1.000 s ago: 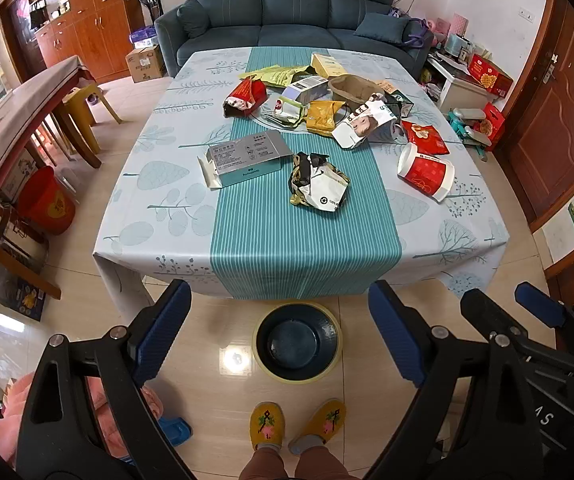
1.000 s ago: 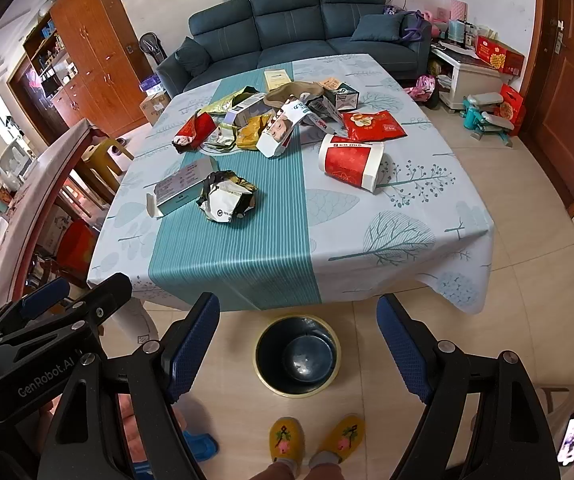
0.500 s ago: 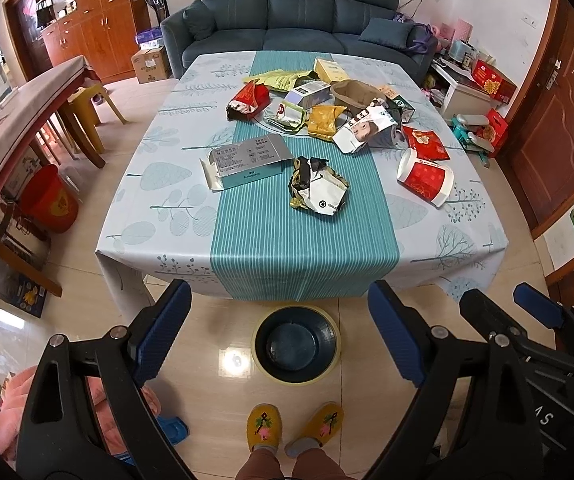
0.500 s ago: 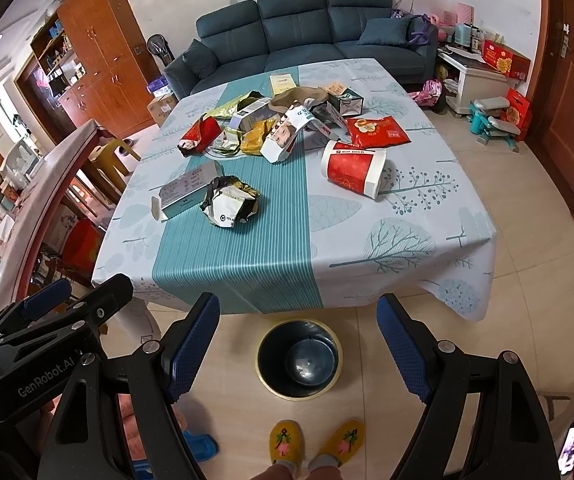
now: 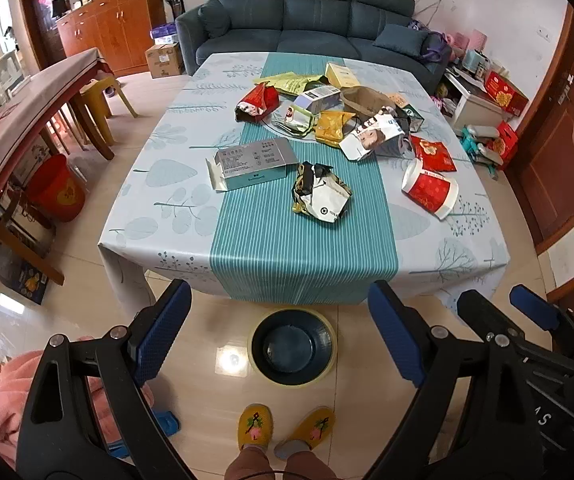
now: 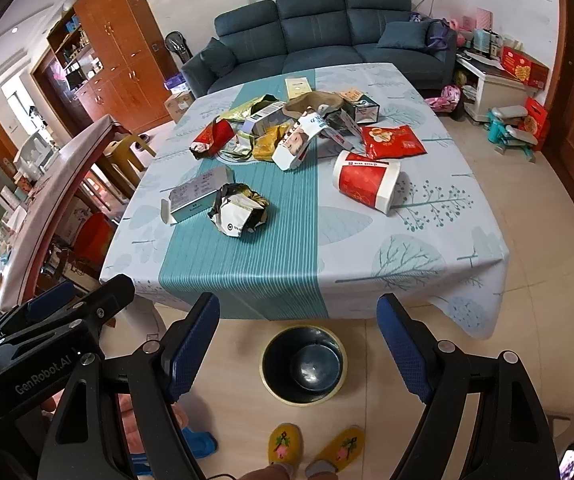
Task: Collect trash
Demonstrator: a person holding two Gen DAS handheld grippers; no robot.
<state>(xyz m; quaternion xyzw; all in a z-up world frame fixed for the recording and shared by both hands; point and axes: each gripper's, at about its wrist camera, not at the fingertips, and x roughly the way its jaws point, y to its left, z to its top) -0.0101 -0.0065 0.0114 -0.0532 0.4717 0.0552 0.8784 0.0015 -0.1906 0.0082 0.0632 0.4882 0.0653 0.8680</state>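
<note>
Crumpled wrappers (image 5: 321,194), cartons and a toppled red cup (image 5: 429,192) litter the table; dark bin (image 5: 291,349) stands empty below.

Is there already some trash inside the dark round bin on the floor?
No. In the right wrist view the dark round bin with the yellow rim shows only its bare glossy bottom, with no wrapper or box inside it.

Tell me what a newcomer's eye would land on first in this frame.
The heap of wrappers and boxes across the far middle of the table, with a red paper cup lying on its side toward the right. Below the table's near edge, a dark bin stands empty on the floor, framed by both open claws.
</note>
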